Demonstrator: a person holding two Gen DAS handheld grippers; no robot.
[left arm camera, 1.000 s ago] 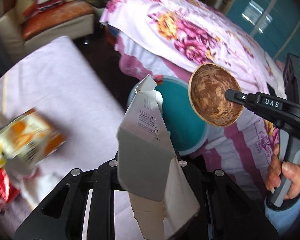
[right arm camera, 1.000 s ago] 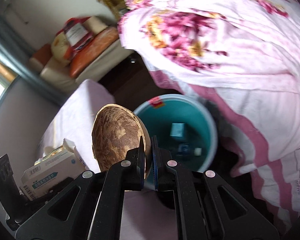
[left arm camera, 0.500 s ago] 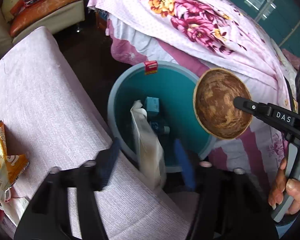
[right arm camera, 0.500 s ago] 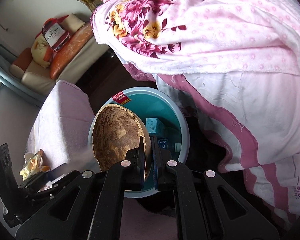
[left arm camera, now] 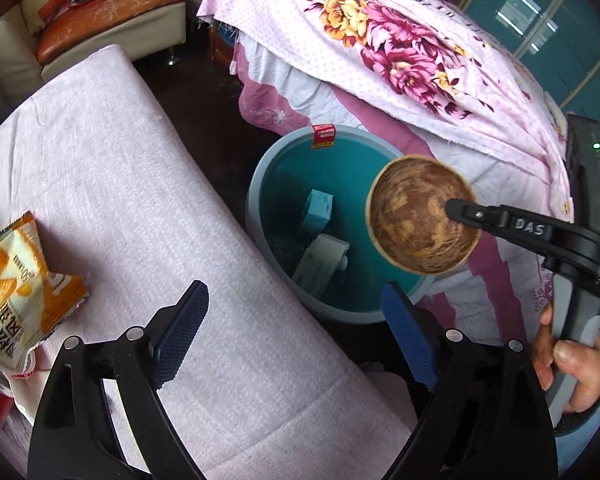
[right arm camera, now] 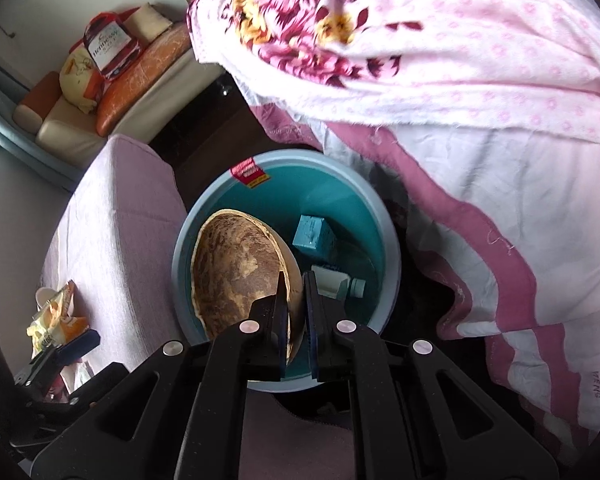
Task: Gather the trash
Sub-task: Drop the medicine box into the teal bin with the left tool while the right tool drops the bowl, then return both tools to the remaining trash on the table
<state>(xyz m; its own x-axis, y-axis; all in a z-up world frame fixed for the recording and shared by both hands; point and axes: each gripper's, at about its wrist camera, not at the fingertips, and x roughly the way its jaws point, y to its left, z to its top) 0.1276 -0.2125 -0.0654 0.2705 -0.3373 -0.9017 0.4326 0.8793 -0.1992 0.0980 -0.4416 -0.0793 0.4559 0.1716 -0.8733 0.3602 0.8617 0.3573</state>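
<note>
The left gripper (left arm camera: 294, 324) is seen over the edge of a table covered in a pale pink cloth (left arm camera: 112, 184), its jaws spread wide after just having been opening, with nothing between them. Beyond it, on the floor between the table and a bed, stands a teal bin (left arm camera: 260, 216). A white carton (left arm camera: 320, 260) and a teal box (left arm camera: 318, 210) lie inside the bin.

The right gripper (right arm camera: 296, 312) is clamped narrowly on the rim of a brown shell bowl (right arm camera: 236, 268), which is held tilted over the mouth of the bin. From the right wrist view the bowl covers the left half of the opening, and the carton's cap end (right arm camera: 356, 286) and the teal box are seen past it.

Only the left wrist view shows the hollow inside of the bowl, the hand (left arm camera: 572, 364) around the right gripper's handle, and how the bowl hangs above the bin's right rim. An orange snack bag (left arm camera: 16, 292) is seen large on the cloth at the left edge there, with something red beneath it; in the right wrist view it is only a small patch beside the left gripper's blue pad.

The flowered bedspread (right arm camera: 420, 40) and an orange-cushioned sofa (left arm camera: 112, 20) are shown in both views.
</note>
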